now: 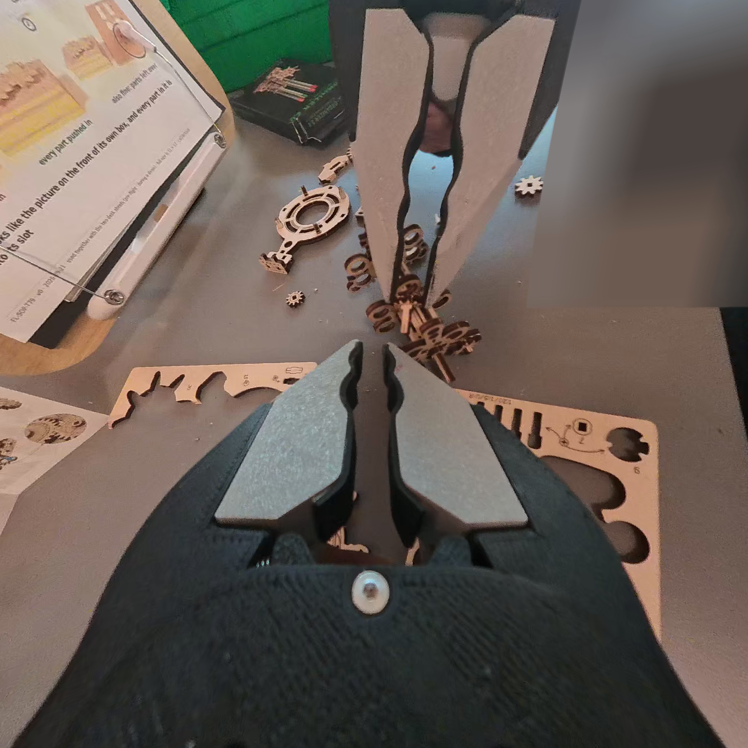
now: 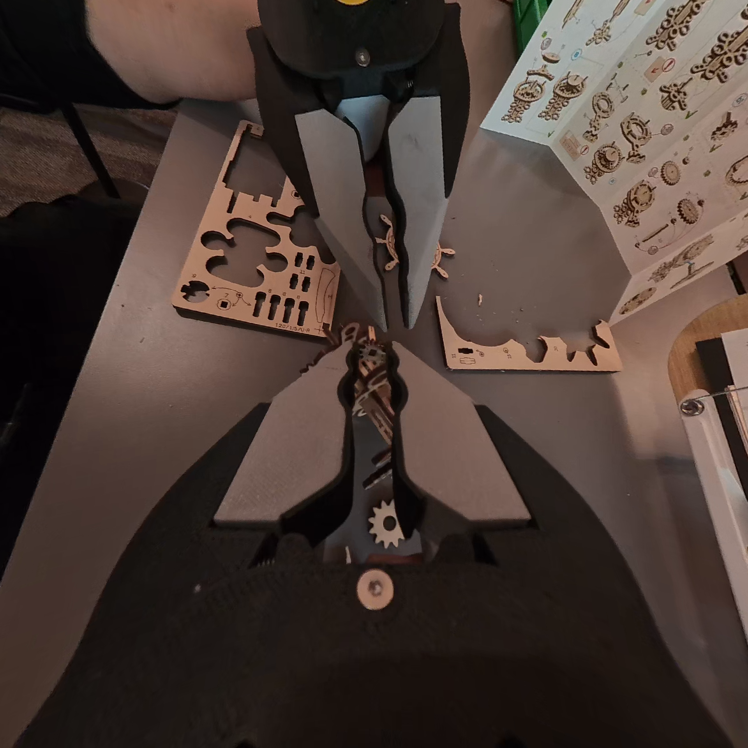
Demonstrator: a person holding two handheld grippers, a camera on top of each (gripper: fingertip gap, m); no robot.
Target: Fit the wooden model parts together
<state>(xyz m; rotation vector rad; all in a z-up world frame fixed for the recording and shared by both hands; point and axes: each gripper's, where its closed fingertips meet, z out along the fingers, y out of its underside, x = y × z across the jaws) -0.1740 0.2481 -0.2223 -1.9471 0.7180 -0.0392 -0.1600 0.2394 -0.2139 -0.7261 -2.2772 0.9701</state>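
My right gripper (image 2: 370,348) is shut on a wooden assembly (image 2: 372,388), an axle with lobed discs and a small gear at its tip. In the left wrist view this gripper (image 1: 409,295) comes down from above and pinches the assembly (image 1: 429,332), whose lower end rests on the grey table (image 1: 202,315). My left gripper (image 1: 372,348) is just short of the assembly, its jaws a narrow gap apart and empty. In the right wrist view the left gripper (image 2: 394,326) points at the assembly's tip from the far side. A ring-shaped wooden frame (image 1: 307,218) lies to the left.
Loose gears (image 1: 294,299) (image 1: 529,186) (image 2: 384,522) and two ship-wheel parts (image 2: 441,259) lie on the table. Punched-out wooden sheets (image 2: 251,259) (image 2: 526,348) flank the grippers. An instruction leaflet (image 2: 627,141), a paper stand (image 1: 81,162), a black box (image 1: 295,105) and a green bin (image 1: 251,36) stand around. Less than 4 cm separates the two grippers' tips.
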